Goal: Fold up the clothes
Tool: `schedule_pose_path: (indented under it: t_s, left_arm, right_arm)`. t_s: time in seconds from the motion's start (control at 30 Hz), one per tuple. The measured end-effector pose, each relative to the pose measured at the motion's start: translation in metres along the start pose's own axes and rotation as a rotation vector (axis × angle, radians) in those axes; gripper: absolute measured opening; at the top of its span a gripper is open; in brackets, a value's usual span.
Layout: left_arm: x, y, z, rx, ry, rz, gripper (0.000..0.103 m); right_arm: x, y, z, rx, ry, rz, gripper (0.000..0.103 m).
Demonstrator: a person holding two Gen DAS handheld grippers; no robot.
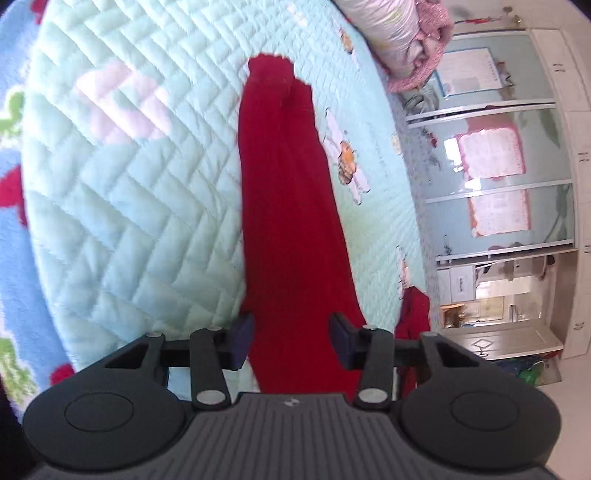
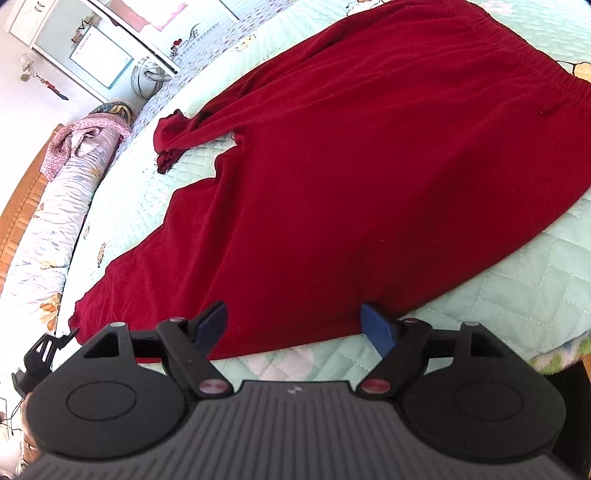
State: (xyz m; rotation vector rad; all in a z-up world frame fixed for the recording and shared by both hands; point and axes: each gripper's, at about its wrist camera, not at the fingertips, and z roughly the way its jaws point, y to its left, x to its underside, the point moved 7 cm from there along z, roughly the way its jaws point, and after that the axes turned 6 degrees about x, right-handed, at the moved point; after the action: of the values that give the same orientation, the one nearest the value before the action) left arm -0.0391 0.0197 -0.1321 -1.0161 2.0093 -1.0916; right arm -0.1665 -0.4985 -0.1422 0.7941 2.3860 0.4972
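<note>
Trousers (image 1: 288, 206) fill the middle of the left wrist view, a long red strip running away over the pale quilt (image 1: 129, 206) of the bed toward rolled bedding (image 1: 402, 33) at the far end. Seen this way they look narrow, probably because the camera looks along their length. The left tool (image 1: 291, 345) stands open, its two pads either side of the near end of the cloth and clamping nothing; it seems lined up so that end could be pinched. Motion blur softens the picture.

From the right wrist, the trousers (image 2: 351, 166) spread broad and mostly flat on the quilt (image 2: 517, 295), waistband toward the far right, one leg reaching to the bed's left edge and a second bunched cuff lying further off. The right tool (image 2: 295, 326) is also open and empty, poised just at the near hem by the bed's near edge. Whether the legs already lie doubled one over the other cannot be settled.
</note>
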Motion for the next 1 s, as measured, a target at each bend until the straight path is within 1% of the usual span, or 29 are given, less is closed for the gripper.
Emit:
schedule_pose_path:
  t_s: [0.03,0.07,0.17,0.23,0.27,0.3,0.33,0.43,0.53,0.67,0.8,0.9,1.0]
  left_arm:
    - [0.001,-0.003,-0.006,-0.006,-0.011,0.010,0.054]
    - [0.003,-0.006,-0.012,-0.007,-0.022,0.015,0.055]
    - [0.004,-0.019,-0.014,0.047,-0.034,0.071,0.060]
    - [0.008,-0.019,-0.005,0.043,-0.005,0.102,0.066]
    - [0.010,-0.017,0.000,0.034,0.014,0.116,0.067]
    - [0.013,-0.012,0.008,0.002,0.041,0.122,0.067]
    - [0.016,-0.008,0.013,-0.027,0.051,0.125,0.063]
    - [0.020,-0.005,0.017,-0.059,0.049,0.131,0.063]
    - [0.020,-0.010,0.014,-0.083,0.064,0.105,0.063]
    - [0.028,-0.016,-0.002,-0.102,0.074,0.109,0.064]
    - [0.039,-0.024,-0.017,-0.115,0.082,0.131,0.064]
    - [0.053,-0.038,-0.023,-0.099,0.098,0.168,0.065]
    - [0.071,-0.055,-0.020,-0.078,0.134,0.215,0.066]
  right_arm:
    - [0.000,0.001,0.000,0.001,0.002,0.000,0.082]
    - [0.000,0.002,0.001,0.002,0.002,-0.002,0.084]
    - [0.002,0.006,0.002,0.010,-0.002,-0.022,0.088]
    - [0.004,0.008,0.002,0.014,-0.010,-0.044,0.089]
    - [0.005,0.009,0.002,0.016,-0.014,-0.055,0.089]
    - [0.006,0.010,0.002,0.018,-0.018,-0.066,0.089]
    - [0.006,0.010,0.002,0.014,-0.021,-0.068,0.089]
    - [0.006,0.004,-0.003,-0.019,-0.028,-0.027,0.089]
    - [0.005,-0.002,-0.009,-0.049,-0.028,0.026,0.088]
    - [0.007,-0.005,-0.018,-0.069,-0.030,0.058,0.088]
    - [0.008,-0.005,-0.027,-0.112,-0.037,0.082,0.088]
    - [0.008,-0.004,-0.033,-0.137,-0.043,0.077,0.088]
    - [0.003,-0.003,-0.037,-0.163,-0.049,0.068,0.088]
